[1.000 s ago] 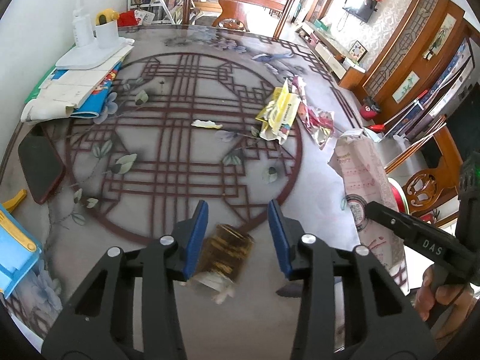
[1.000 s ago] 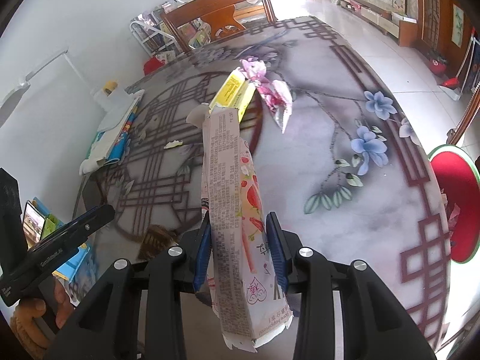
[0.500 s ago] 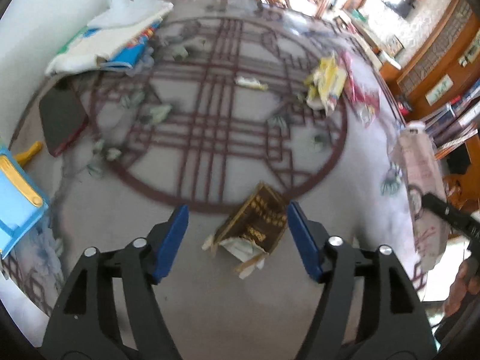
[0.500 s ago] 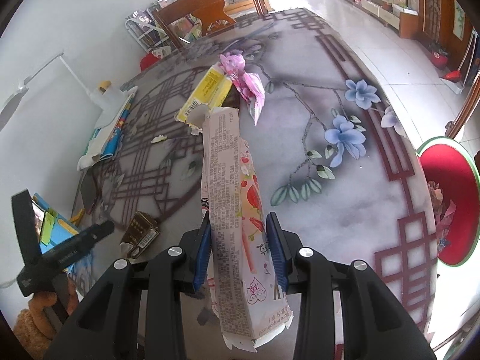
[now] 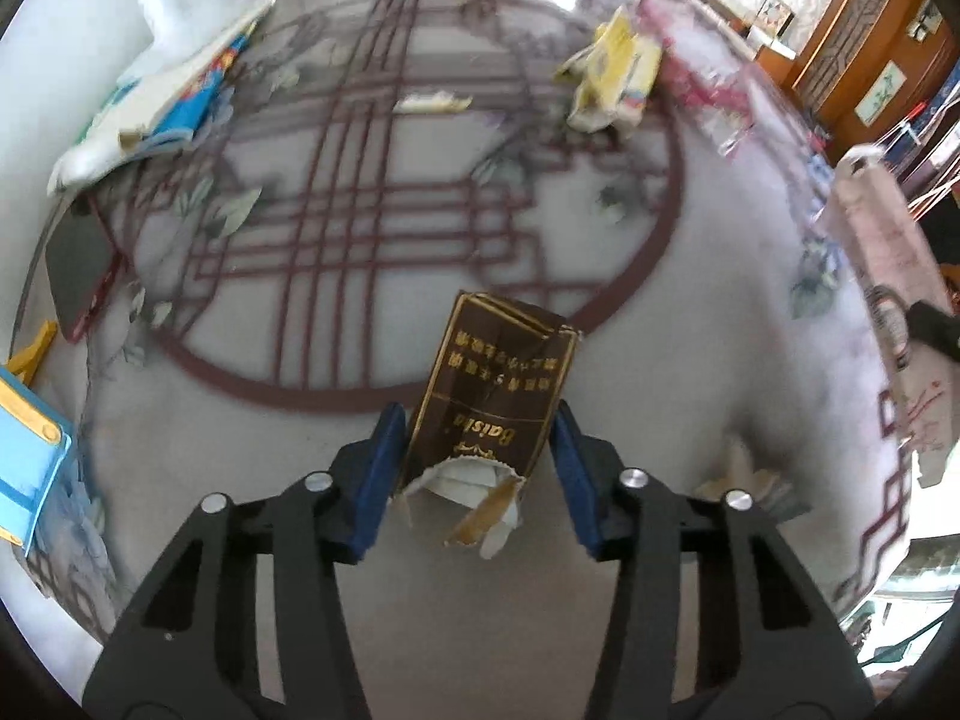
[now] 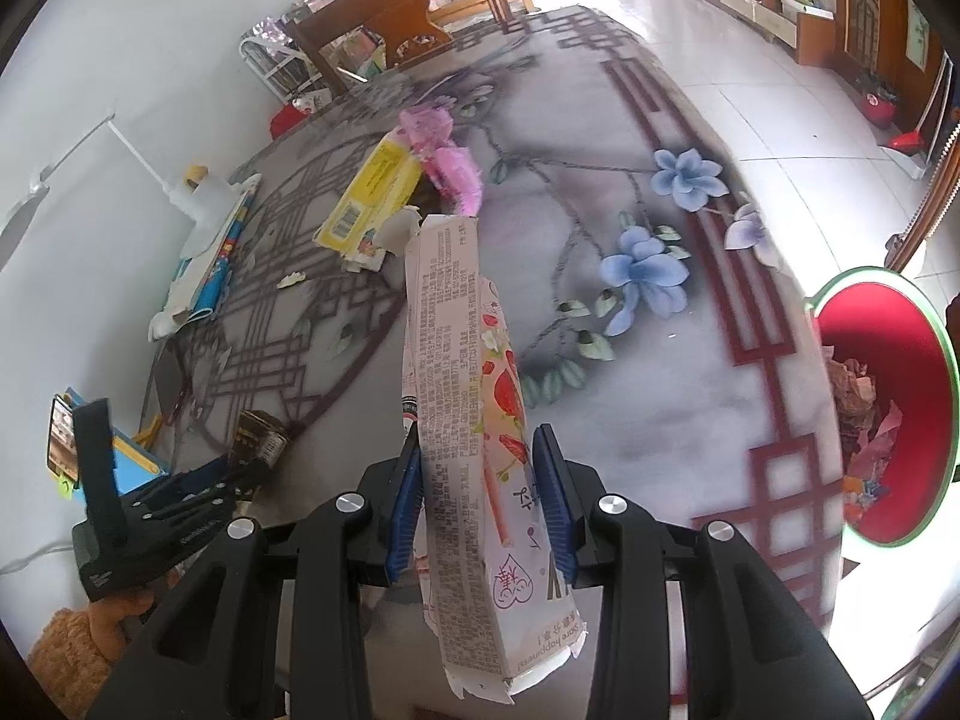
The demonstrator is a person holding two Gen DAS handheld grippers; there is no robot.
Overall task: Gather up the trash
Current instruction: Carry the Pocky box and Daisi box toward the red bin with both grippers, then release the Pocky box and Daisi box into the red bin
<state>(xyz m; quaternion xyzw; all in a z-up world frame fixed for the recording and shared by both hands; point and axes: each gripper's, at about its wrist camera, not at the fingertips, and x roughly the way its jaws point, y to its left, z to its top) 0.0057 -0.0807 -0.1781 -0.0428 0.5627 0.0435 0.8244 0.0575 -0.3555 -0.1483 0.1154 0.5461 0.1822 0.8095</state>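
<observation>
At the lower middle of the left view, the left gripper (image 5: 477, 468) is closing on a brown box (image 5: 495, 402) lying on the table (image 5: 690, 360). The right gripper (image 6: 477, 495) clamps a pink carton (image 6: 468, 420), bin (image 6: 936, 360) at right.

left tool (image 5: 477, 450): black arms, blue pads, silver screws | sleeve (image 6: 66, 651): fuzzy orange-brown

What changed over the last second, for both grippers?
The left gripper dropped the brown box onto the table, came down after it, and its jaws are closing around it again. The right gripper stayed clamped on the pink carton, drifting toward the red bin.
</observation>
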